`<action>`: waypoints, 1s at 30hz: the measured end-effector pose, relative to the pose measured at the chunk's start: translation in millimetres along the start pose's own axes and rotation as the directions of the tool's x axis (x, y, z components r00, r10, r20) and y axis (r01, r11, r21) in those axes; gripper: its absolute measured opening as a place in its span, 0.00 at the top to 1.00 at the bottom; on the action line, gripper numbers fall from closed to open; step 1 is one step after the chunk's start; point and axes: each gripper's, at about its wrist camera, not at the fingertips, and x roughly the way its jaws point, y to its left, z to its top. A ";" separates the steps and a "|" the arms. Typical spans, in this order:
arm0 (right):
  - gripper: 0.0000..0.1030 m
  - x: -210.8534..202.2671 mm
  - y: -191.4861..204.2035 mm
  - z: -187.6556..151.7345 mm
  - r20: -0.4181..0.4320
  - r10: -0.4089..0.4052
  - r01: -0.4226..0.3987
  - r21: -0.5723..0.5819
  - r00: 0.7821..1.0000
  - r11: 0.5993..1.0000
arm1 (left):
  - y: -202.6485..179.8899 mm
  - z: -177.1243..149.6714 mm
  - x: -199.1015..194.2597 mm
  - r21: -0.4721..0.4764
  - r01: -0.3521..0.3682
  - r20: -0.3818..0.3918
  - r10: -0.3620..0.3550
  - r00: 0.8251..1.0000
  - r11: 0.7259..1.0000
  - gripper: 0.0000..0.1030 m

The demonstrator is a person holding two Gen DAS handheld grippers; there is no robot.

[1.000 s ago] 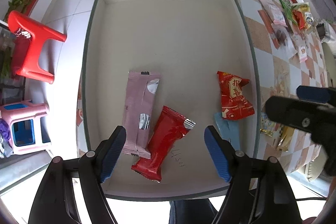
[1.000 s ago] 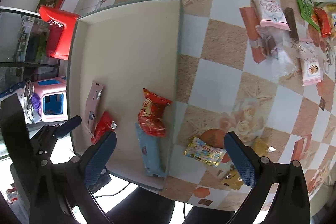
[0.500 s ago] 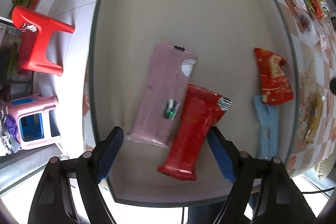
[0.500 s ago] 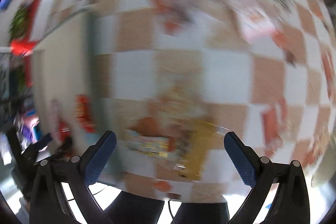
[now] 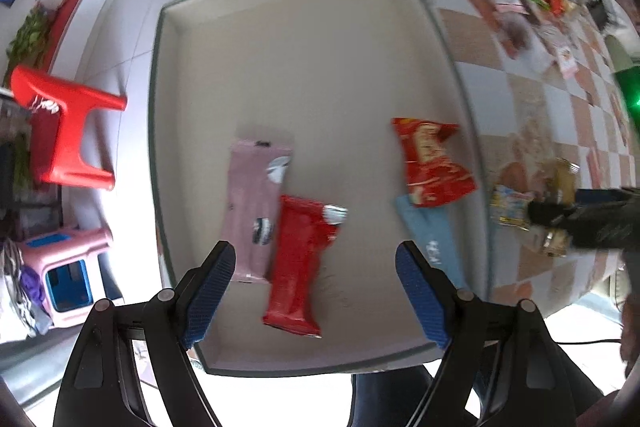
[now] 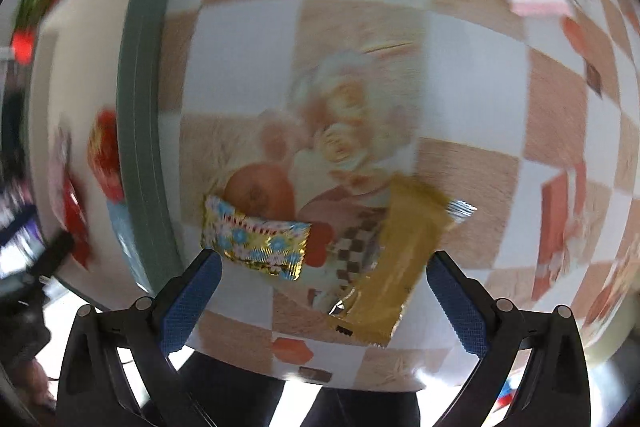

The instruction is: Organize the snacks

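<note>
A: What's the biggest thing here?

B: The desk (image 6: 248, 47), under a checked cloth. On its left part sits a tray (image 5: 304, 39) with a grey-green rim.

A: And in the tray?

B: Four snacks, all lying flat toward the near end. A pink pack (image 5: 252, 203) on the left, with a red bar (image 5: 300, 263) overlapping its right edge. Over by the right wall a red bag (image 5: 430, 163) lies partly on a blue pack (image 5: 432, 239).

A: Anything outside it?

B: Just right of the rim, on the cloth, a gold bar (image 6: 396, 259) and a smaller patterned candy (image 6: 256, 239) lie near each other, apart. More snacks lie at the far right, too blurred to name.

A: The tools?

B: The left tool (image 5: 316, 287) hangs over the near end of the tray, pointing down; its jaws have just been opening and stand wide, holding nothing, with the red bar below the gap. The right tool (image 6: 324, 295) is wide too, empty, above the candy and gold bar; whether it touches them I cannot tell.
</note>
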 end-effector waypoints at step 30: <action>0.00 -12.8 -65.0 -39.4 0.101 -0.068 0.072 -0.034 0.993 0.997 | -145.6 38.8 -11.5 0.285 0.027 -0.003 -0.027 1.000 0.958 0.17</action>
